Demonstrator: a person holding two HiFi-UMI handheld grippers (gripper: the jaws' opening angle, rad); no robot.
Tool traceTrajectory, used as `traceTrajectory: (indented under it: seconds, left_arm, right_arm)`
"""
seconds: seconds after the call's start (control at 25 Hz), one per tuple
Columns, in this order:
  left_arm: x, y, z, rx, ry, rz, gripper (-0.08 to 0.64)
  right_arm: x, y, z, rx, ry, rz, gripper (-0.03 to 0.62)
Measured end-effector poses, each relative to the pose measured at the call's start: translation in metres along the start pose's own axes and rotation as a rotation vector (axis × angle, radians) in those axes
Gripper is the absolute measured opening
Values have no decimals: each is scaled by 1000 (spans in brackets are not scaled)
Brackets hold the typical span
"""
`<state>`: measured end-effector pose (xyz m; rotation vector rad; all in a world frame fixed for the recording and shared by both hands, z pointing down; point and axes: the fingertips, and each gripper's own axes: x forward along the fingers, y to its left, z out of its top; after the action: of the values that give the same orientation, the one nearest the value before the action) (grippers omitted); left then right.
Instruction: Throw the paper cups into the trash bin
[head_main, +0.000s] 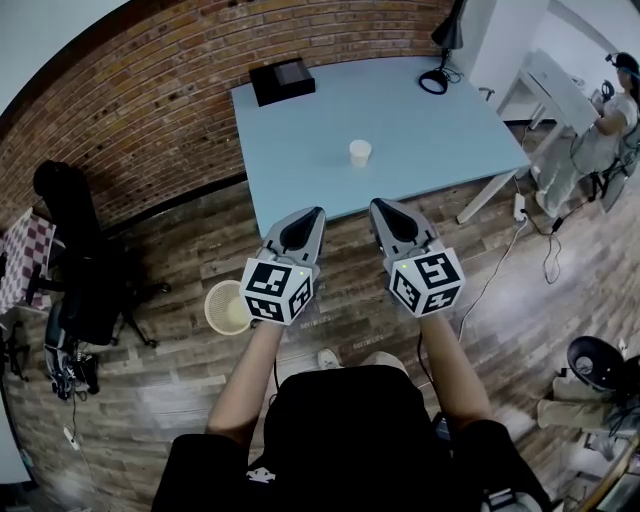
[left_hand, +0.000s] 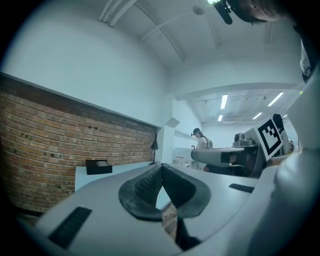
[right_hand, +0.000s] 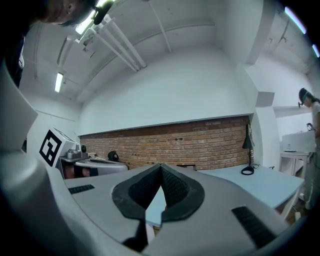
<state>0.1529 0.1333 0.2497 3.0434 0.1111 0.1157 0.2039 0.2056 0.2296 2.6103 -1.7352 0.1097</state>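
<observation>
A single white paper cup (head_main: 360, 152) stands upright near the middle of the pale blue table (head_main: 300, 150). A round cream trash bin (head_main: 226, 306) sits on the wooden floor, left of my left gripper. Both grippers hang side by side over the floor, just short of the table's near edge, tips toward the cup. The left gripper (head_main: 313, 214) is shut with nothing in it, and its tips meet in the left gripper view (left_hand: 161, 166). The right gripper (head_main: 379, 206) is shut and empty too (right_hand: 160, 165). The cup is hidden in both gripper views.
A black box (head_main: 281, 80) lies at the table's far left corner and a black desk lamp (head_main: 440, 60) stands at its far right. A black office chair (head_main: 85, 265) is at the left. A person (head_main: 610, 120) works at a white desk at the right; cables trail on the floor.
</observation>
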Motion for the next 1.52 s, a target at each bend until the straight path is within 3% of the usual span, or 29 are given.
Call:
traceTrajectory:
  seconds: [0.48, 1.52]
  left_arm:
    - [22, 11, -12, -31, 22, -11, 8]
    - [152, 38, -9, -6, 58, 70, 8]
  right_arm:
    - [19, -20, -8, 10, 24, -19, 3]
    - [103, -151, -12, 29, 46, 76, 3]
